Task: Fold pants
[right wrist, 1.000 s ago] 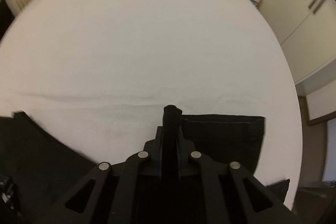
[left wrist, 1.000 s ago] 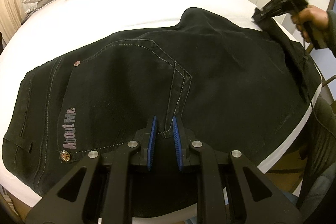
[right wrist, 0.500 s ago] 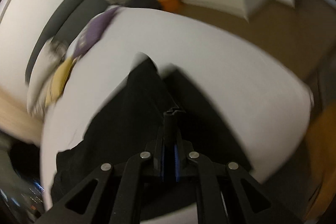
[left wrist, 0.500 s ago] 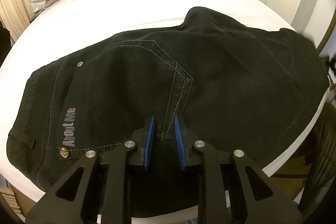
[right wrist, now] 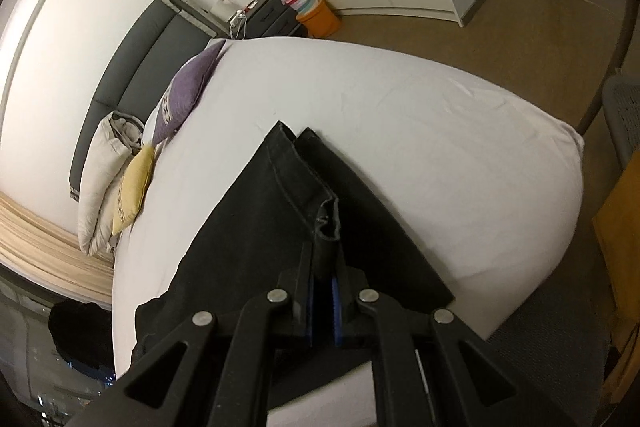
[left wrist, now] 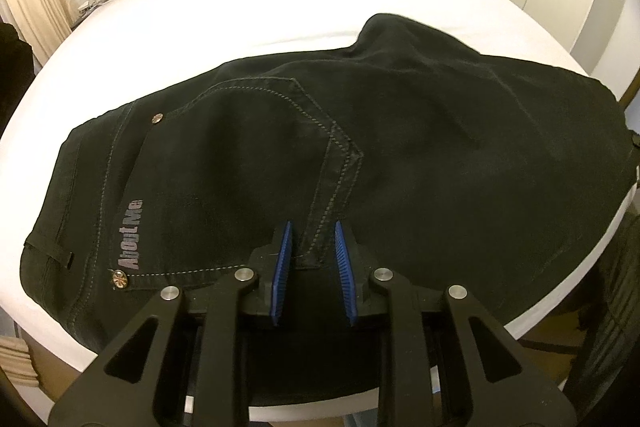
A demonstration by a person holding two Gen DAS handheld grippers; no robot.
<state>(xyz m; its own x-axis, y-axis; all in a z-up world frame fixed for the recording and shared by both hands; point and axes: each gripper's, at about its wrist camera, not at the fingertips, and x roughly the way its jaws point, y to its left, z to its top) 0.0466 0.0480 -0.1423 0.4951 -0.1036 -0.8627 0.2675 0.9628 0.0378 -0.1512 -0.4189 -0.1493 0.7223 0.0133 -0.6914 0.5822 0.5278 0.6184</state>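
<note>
Black denim pants (left wrist: 360,155) with grey contrast stitching and metal rivets lie folded over on the white bed sheet (left wrist: 240,19); grey print beside the back pocket reads "AboutMe". Left gripper (left wrist: 312,255), blue ribbed pads, has just been opening; its jaws stand apart, straddling a stitched seam without pressing it. Right gripper (right wrist: 322,267) is clenched on a bunched hem of the pants.

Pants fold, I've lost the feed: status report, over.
Left gripper open, jaws just widened, seam between the pads, unpinched. Right gripper shut on pants hem. Pants on bed, leg doubled over. Nothing in the way.
</note>
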